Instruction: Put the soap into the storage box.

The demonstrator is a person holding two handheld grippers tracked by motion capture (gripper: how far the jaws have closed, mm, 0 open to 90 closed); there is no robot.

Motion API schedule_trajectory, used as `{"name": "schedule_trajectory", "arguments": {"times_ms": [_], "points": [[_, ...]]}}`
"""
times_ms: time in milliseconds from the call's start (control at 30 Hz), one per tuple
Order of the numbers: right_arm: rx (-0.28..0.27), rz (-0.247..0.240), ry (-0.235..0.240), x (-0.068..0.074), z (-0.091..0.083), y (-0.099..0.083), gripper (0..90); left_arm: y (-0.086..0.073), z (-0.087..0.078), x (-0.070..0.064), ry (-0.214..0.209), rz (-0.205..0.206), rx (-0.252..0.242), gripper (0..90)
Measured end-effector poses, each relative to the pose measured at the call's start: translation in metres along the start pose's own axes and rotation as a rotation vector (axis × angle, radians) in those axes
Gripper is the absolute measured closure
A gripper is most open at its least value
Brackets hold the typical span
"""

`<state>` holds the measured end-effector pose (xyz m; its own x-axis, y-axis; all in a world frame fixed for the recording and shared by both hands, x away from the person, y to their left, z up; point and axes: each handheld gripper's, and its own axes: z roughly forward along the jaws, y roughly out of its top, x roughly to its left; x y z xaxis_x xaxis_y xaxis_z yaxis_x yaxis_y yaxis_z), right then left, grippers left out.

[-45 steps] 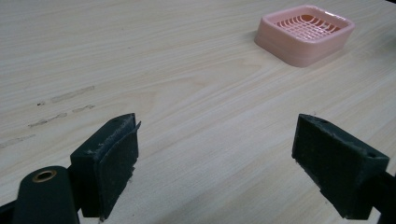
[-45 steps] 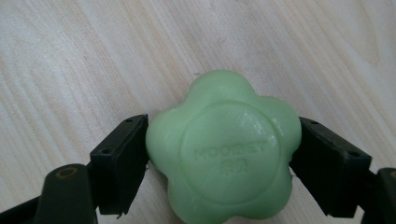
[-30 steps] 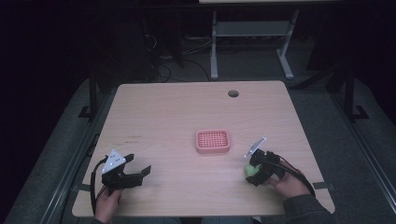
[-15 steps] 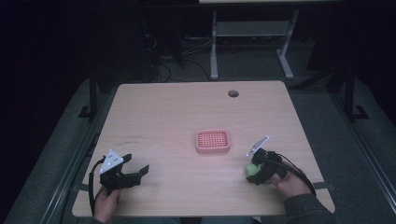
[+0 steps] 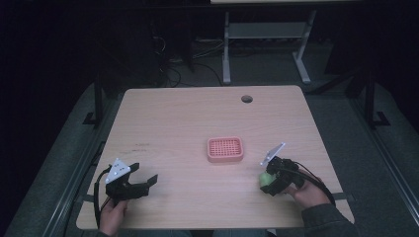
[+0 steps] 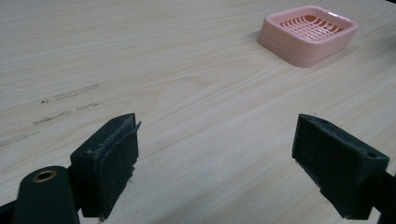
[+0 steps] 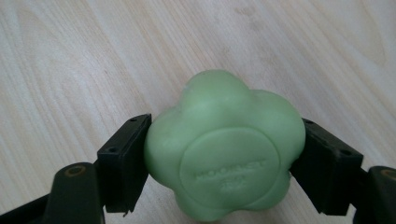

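Jaws of right gripper (image 7: 219, 154) clamping green flower-shaped soap (image 7: 224, 147), left gripper (image 6: 215, 163) jaws spread, pink dish (image 6: 308, 33) beyond

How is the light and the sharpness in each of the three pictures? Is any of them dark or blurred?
High view: dim, the surroundings nearly black, the table evenly lit, detail soft. Left gripper view: bright, the wood grain sharp, the pink tray slightly soft, no glare. Right gripper view: bright, the green soap sharp enough to show embossed lettering, which stays unreadable.

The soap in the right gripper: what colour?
Pale green soap, clearest in the right gripper view.
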<state>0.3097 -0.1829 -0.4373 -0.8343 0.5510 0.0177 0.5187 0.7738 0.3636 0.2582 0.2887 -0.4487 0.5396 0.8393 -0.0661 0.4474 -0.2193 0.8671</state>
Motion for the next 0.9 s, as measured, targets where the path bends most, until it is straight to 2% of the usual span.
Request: {"name": "schedule_trajectory", "arguments": {"times_ms": [133,367,467,633,900], "points": [[0.007,-0.012,-0.016,0.001,-0.001,0.006,25.1,0.000,0.000,0.000,0.003,-0.011,-0.004,14.3],[-0.005,-0.024,0.004,-0.002,-0.002,0.016,25.4,0.001,-0.001,0.000,0.007,-0.011,-0.004,14.2],[-0.019,-0.017,0.024,-0.002,0.000,0.016,25.5,0.001,-0.002,0.000,0.006,-0.009,-0.006,14.3],[-0.040,-0.006,0.025,-0.002,0.003,0.015,25.5,0.001,-0.002,0.000,0.005,-0.008,-0.005,14.3],[-0.022,-0.005,0.012,-0.002,0.009,0.017,25.7,0.001,-0.002,0.000,0.006,-0.008,-0.004,14.3]]}}
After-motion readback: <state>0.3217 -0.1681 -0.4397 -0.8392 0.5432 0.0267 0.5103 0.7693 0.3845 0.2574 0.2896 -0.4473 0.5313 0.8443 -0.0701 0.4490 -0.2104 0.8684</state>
